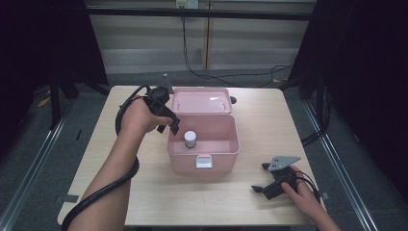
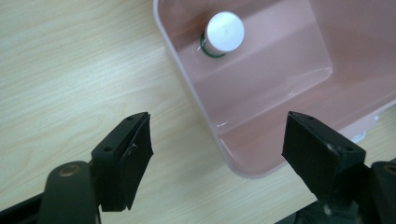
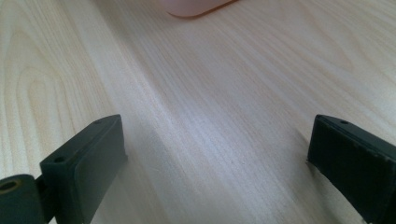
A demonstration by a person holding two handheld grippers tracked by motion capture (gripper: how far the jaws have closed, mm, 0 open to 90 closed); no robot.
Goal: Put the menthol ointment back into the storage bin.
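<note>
Your left gripper (image 1: 173,126) hangs with jaws spread wide and empty over the pink box's (image 1: 226,149) left rim. Its own view reveals the white-capped bottle (image 2: 224,32) upright inside, near that wall. Your right gripper (image 1: 263,179), also spread and empty, rests low over the table (image 3: 210,116).

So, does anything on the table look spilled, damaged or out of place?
Nothing stands out. The pink box sits open with its lid back, and the white-capped bottle stands upright inside it.
</note>
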